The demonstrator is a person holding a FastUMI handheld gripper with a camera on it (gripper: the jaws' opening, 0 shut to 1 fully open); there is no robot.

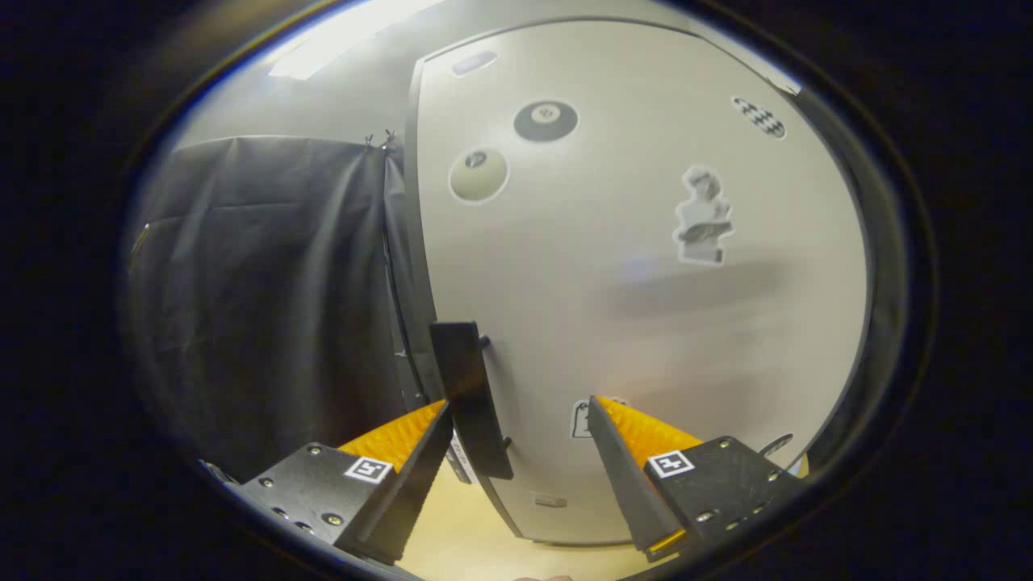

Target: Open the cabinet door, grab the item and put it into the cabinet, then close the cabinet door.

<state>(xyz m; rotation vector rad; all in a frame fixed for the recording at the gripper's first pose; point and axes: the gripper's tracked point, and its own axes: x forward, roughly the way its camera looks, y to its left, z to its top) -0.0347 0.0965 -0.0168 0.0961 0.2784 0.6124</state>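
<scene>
The cabinet door [646, 282] is a pale flat panel with stickers on it, standing right in front of me. Its dark bar handle [470, 395] runs upright along the door's left edge. My gripper [516, 415] is open, close to the door. The handle's lower part lies between the fingers, touching or almost touching the left finger [403, 436]. The right finger [637, 432] is well apart from the handle, in front of the door face. Nothing is held.
Black cloth [266, 298] hangs to the left of the cabinet. A light wooden surface [460, 532] lies below the door, under the fingers. A bright ceiling light [339, 40] is above.
</scene>
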